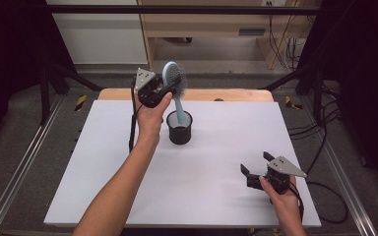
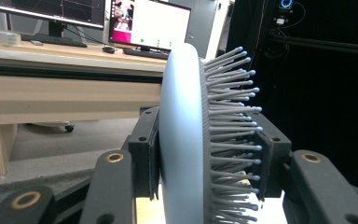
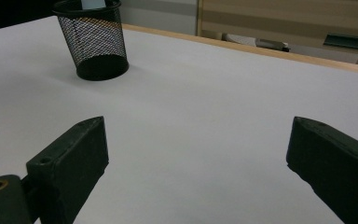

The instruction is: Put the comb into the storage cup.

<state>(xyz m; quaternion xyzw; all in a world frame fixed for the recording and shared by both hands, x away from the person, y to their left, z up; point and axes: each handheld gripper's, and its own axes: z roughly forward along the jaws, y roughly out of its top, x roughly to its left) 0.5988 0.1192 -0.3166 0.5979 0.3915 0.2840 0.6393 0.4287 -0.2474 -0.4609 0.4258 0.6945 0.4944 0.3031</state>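
The white counter (image 1: pixel 202 167) lies mostly bare, with wide open room between the two hands. Near its far edge stands a black mesh cup (image 1: pixel 179 129) with the brush (image 1: pixel 175 83) handle inside. The left hand-held gripper (image 1: pixel 170 88) clamps the brush head; the right hand-held gripper (image 1: pixel 256 164) rests wide open, holding nothing.

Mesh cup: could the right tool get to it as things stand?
Probably yes. The right tool sits open, holding nothing, with bare white table between it and the mesh cup; the left tool grips the hairbrush above it.
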